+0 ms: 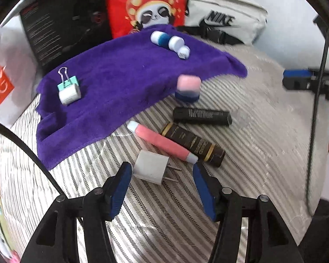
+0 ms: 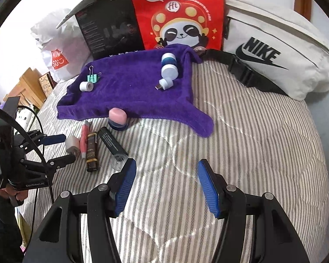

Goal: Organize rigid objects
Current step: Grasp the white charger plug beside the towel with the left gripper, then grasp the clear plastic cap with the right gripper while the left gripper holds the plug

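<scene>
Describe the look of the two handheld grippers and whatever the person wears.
Both the left gripper and the right gripper have black angular frames, silver pivot pins and ribbed blue pads. The left one trails black cables and carries white lettering; its hand shows a dark sleeve.

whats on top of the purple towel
On the purple towel: a green binder clip, a white tape roll, two blue-and-white jars and a small white usb plug. Anything beneath is hidden.

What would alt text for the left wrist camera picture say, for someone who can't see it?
The left gripper, jaws open, hovers over a white plug adapter on a striped bedspread. Beside it lie a pink tube and two dark tubes; behind, a purple towel holds a binder clip and small white items.
</scene>
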Tool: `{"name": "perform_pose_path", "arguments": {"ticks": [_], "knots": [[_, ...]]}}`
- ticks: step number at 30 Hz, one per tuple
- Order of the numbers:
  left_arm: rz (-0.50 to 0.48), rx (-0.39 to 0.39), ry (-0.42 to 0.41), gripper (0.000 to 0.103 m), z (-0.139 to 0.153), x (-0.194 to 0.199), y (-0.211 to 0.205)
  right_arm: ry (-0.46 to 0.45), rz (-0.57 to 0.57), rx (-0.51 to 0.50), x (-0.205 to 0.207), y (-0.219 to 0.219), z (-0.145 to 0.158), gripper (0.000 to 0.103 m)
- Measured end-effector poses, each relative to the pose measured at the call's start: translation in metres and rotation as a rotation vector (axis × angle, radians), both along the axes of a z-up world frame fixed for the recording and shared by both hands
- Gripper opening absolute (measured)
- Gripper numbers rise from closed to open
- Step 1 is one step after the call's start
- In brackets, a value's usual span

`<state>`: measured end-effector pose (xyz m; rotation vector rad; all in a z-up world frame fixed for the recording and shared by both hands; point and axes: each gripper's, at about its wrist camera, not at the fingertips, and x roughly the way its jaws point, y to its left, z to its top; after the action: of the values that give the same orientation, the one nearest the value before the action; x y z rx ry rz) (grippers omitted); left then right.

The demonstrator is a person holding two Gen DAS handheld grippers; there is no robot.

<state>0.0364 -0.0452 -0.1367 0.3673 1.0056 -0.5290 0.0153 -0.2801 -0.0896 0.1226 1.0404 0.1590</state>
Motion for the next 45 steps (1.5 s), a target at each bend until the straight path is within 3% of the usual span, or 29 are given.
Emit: {"name": "perform_pose_path", "arguments": {"ticks": [5,8,11,24,34,41,45], "knots": [[-0.030,0.094,-0.048,0.057,-0.010,0.004,-0.006,0.015,-0.013,-0.002,0.000,-0.004,-0.004,0.059],[-0.044,0.091,-0.065,0.057,-0.010,0.005,-0.006,0.019,-0.005,-0.008,0.002,-0.001,-0.006,0.059],[-0.064,0.073,-0.059,0.045,-0.010,0.003,-0.005,0.028,0.005,-0.007,0.003,0.002,-0.009,0.059],[0.082,-0.012,-0.043,0.044,-0.013,0.009,0.002,0.061,0.074,0.013,0.008,0.025,-0.024,0.059],[0.260,0.016,-0.021,0.044,-0.012,0.013,0.038,0.058,0.178,0.036,0.018,0.069,-0.041,0.059],[0.312,-0.075,0.023,0.044,-0.012,0.012,0.051,0.055,0.193,0.005,0.024,0.079,-0.055,0.055],[0.328,-0.089,0.025,0.044,-0.013,0.012,0.051,0.029,0.202,-0.024,0.025,0.084,-0.060,0.052]]}}
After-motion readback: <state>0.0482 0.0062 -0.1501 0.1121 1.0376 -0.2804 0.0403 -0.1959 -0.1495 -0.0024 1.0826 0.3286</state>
